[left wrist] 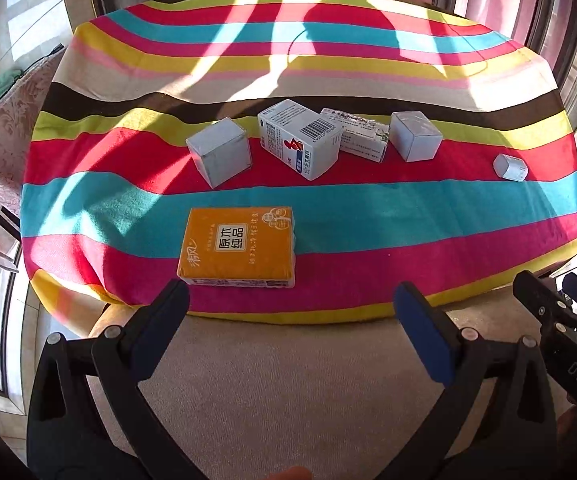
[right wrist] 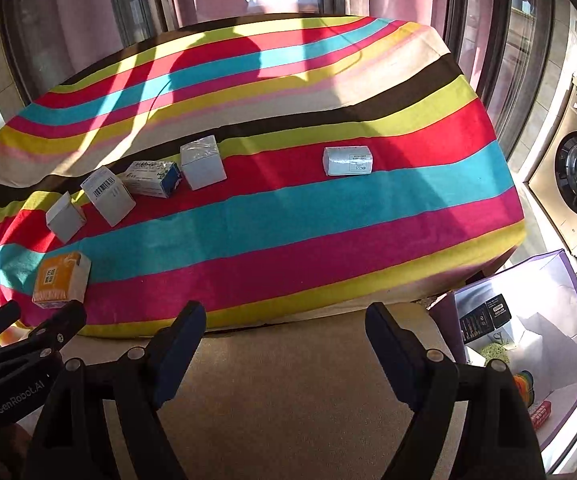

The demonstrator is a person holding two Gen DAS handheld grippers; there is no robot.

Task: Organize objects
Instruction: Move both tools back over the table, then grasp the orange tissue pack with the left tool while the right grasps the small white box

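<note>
both hand-held grippers, left hand-held gripper point(left wrist: 290, 298) and right hand-held gripper point(right wrist: 284, 318), point down at the near edge of the striped tabletop point(left wrist: 408, 236), jaws spread wide, holding nothing. one orange tissue pack point(left wrist: 238, 246) lies flat just past the left one, long side across. farther back sit two grey cubes point(left wrist: 219, 151), one milk carton point(left wrist: 300, 144) tipped over, one flat box point(left wrist: 362, 138). one small white pack point(right wrist: 347, 161) lies alone, off right.

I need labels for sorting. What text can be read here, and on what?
"原木纯品": orange tissue pack.
"DAS": right claw body, left wrist view.
"GenRobot.AI": left claw body, right wrist view.
Barcode digits and small print on the white carton: too small.
Small white packet: blurred.
</note>
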